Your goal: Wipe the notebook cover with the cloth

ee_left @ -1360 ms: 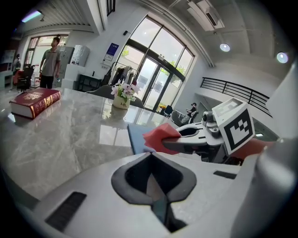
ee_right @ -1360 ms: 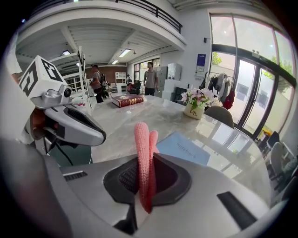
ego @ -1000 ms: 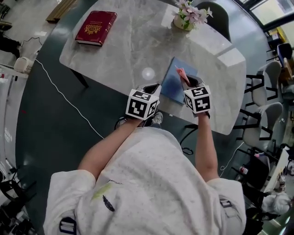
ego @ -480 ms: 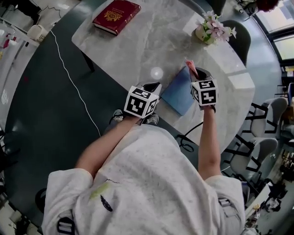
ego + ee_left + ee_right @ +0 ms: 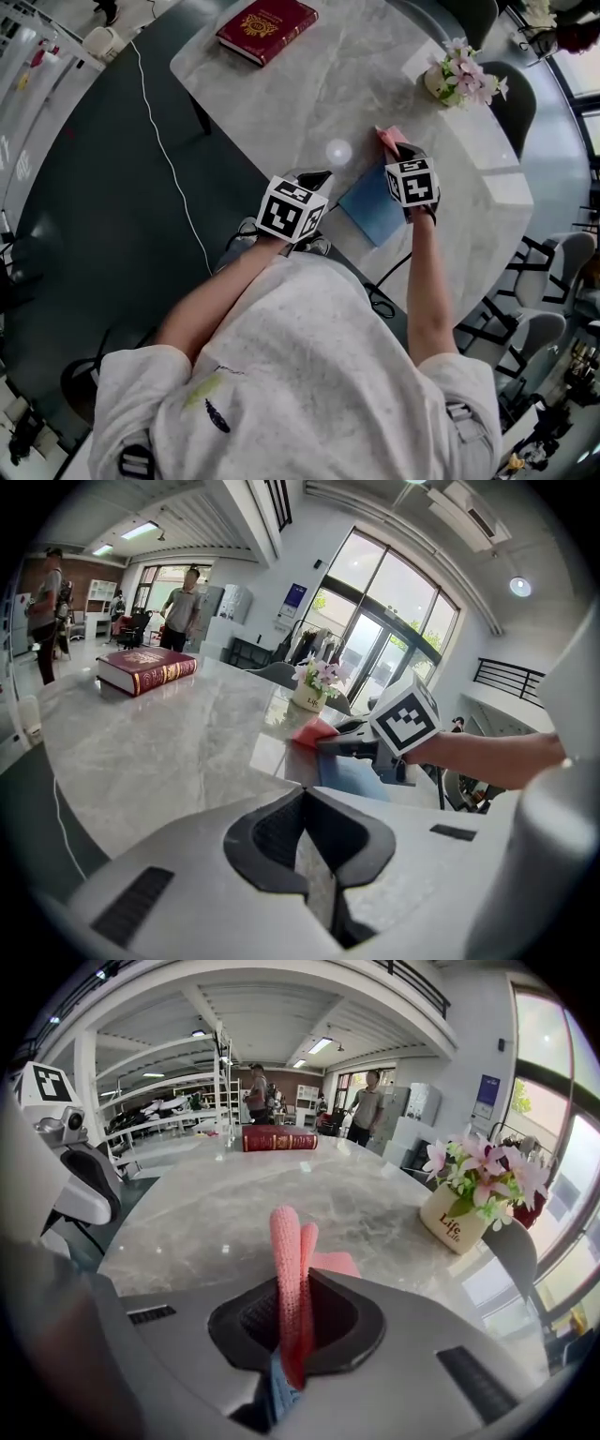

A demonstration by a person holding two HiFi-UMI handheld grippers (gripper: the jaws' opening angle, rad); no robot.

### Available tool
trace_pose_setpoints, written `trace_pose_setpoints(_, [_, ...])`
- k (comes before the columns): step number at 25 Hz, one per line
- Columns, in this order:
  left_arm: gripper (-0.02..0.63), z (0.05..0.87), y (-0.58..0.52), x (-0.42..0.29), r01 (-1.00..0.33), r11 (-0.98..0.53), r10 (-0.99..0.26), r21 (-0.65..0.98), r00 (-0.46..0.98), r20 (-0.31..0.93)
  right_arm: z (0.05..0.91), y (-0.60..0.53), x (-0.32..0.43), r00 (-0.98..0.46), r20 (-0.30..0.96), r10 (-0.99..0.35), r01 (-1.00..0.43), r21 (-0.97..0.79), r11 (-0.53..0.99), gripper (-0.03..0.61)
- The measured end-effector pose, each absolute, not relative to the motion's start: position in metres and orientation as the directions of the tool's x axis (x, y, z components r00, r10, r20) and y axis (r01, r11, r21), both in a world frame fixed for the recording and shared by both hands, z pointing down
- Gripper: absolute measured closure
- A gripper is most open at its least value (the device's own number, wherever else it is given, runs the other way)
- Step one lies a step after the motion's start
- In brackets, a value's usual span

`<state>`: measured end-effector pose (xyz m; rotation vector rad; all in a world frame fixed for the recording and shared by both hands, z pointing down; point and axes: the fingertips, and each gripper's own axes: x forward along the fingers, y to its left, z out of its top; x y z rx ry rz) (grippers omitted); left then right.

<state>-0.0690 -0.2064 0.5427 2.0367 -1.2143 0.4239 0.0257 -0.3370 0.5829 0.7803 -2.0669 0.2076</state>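
Two tools: right tool (image 5: pixel 398 153) pinched on the cloth (image 5: pixel 284 1241) over the notebook (image 5: pixel 367 208), left tool (image 5: pixel 302 799) pressed together; flat strokes are advised.

The notebook (image 5: pixel 370 208) lies on the table (image 5: pixel 281 103) right at its near edge, and over its far end sits the right gripper (image 5: pixel 398 152), the cloth (image 5: pixel 385 138) caught between its jaws and sticking out ahead. Just left of the notebook, at that same edge, there's the left gripper (image 5: pixel 312 177), jaws together with nothing between them. Way back on the table's left corner lies a thick book (image 5: pixel 266 26), a flower pot (image 5: pixel 448 82) stands back on the right with a chair (image 5: pixel 511 103) behind it, and a cable (image 5: pixel 169 159) runs over the floor left of the table.
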Motion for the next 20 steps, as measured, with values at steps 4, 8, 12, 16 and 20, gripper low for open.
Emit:
trace_pose_setpoints(4, [0.606,0.544,-0.206,-0.075,-0.868,-0.285,-0.626,0.408,0.49,0.606,0.591,-0.33,0.021,-0.412,0.804,-0.428,-0.599,0.115,0.792,0.563])
trace_pose_setpoints(8, [0.606,0.545,-0.204,-0.079,-0.867,-0.285,-0.622,0.41,0.492,0.609,0.593,-0.322,0.019,-0.416,0.804,-0.425,-0.608,0.102,0.788,0.563])
trace_pose_setpoints(12, [0.606,0.543,-0.205,-0.078,-0.859,-0.301,-0.617,0.413,0.506,0.603,0.593,-0.314,0.016,-0.418,0.802,-0.426,-0.62,0.091,0.779,0.563])
trace_pose_setpoints(16, [0.606,0.54,-0.204,-0.077,-0.851,-0.321,-0.609,0.415,0.521,0.598,0.593,-0.302,0.011,-0.414,0.805,-0.425,-0.615,0.096,0.782,0.563])
trace_pose_setpoints(20, [0.606,0.539,-0.202,-0.077,-0.844,-0.338,-0.604,0.417,0.534,0.592,0.594,-0.291,0.006,-0.414,0.803,-0.428,-0.624,0.091,0.776,0.563])
